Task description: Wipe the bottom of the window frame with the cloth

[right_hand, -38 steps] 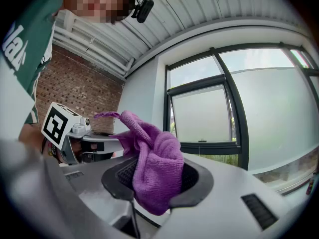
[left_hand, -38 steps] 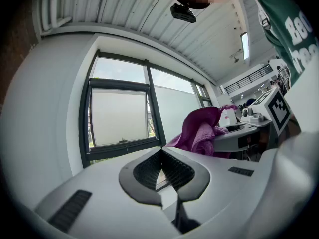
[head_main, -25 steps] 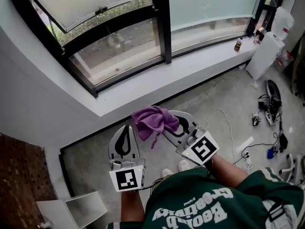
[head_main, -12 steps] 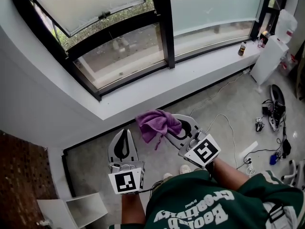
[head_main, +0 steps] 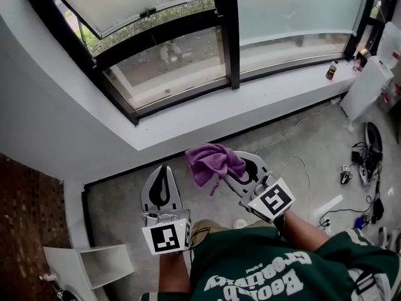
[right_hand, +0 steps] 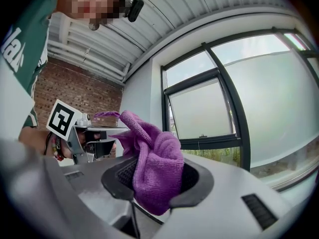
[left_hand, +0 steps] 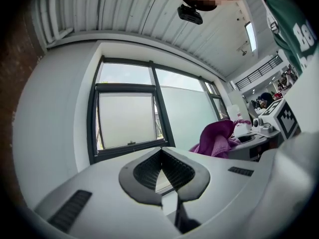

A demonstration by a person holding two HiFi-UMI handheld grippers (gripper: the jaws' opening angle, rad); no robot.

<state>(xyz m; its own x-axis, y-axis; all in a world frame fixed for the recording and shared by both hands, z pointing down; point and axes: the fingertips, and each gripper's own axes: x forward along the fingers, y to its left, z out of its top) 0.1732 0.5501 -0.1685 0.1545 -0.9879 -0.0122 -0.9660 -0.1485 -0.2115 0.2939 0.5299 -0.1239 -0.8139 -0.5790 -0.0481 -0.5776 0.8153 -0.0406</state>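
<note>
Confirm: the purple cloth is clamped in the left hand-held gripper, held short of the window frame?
No. The purple cloth is clamped in the right hand-held gripper, short of the window frame; the right gripper view shows it. The left hand-held gripper is shut, empty.

The cloth (head_main: 212, 160) is purple. The left gripper (head_main: 164, 171) and the right gripper (head_main: 227, 173) are pale grey with dark grey ribbed pads, and each carries a black-and-white square marker. At 12 o'clock the window frame (head_main: 227, 36) is black and the sill (head_main: 250, 108) is white. The floor (head_main: 119, 212) is speckled grey. At 8 o'clock the brick wall (head_main: 25, 218) is red-brown. At 6 o'clock the shirt (head_main: 263, 274) is dark green with white lettering.
</note>
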